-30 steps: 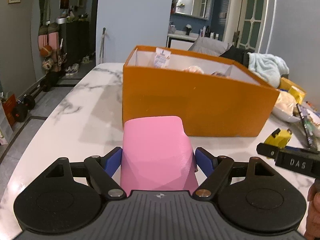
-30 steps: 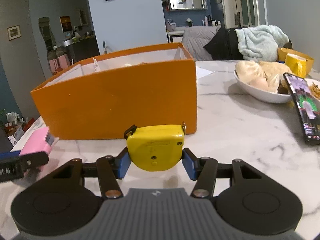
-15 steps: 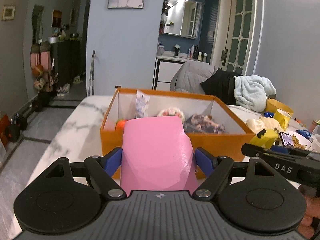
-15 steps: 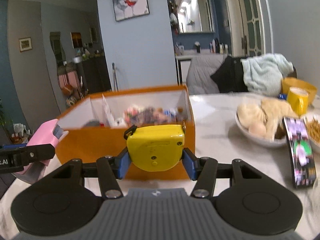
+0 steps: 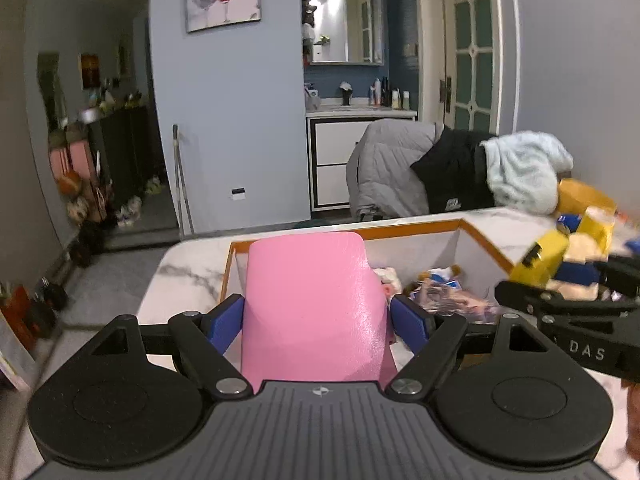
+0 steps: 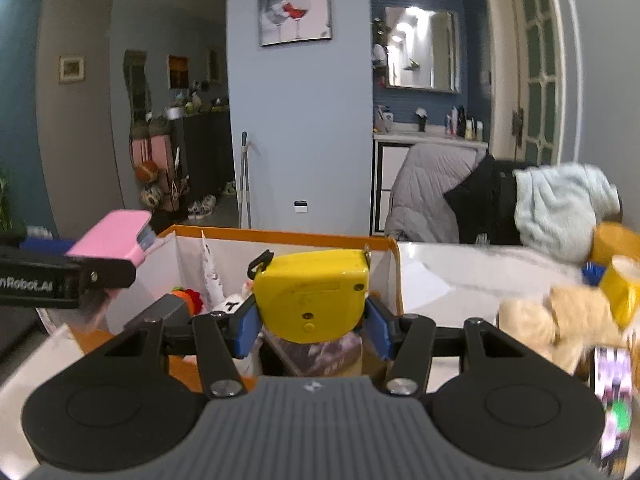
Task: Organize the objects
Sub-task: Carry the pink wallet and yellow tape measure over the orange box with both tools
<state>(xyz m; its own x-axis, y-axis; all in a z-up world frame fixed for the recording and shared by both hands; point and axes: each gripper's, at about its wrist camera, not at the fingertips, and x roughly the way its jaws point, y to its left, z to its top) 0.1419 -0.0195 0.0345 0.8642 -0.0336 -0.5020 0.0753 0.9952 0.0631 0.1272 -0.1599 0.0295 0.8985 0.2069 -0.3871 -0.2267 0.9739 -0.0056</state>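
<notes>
My left gripper is shut on a pink case and holds it above the near left part of the orange box. My right gripper is shut on a yellow tape measure above the same orange box. The box holds several small items and packets. In the right wrist view the left gripper with the pink case is at the left. In the left wrist view the tape measure is at the right.
The box stands on a white marble table. To its right are a bowl with a cream plush toy, a yellow mug, a phone and a sheet of paper. A chair draped with clothes stands behind.
Both grippers have risen from table height to above the box, each still holding its object. The inside of the box has come into view.
</notes>
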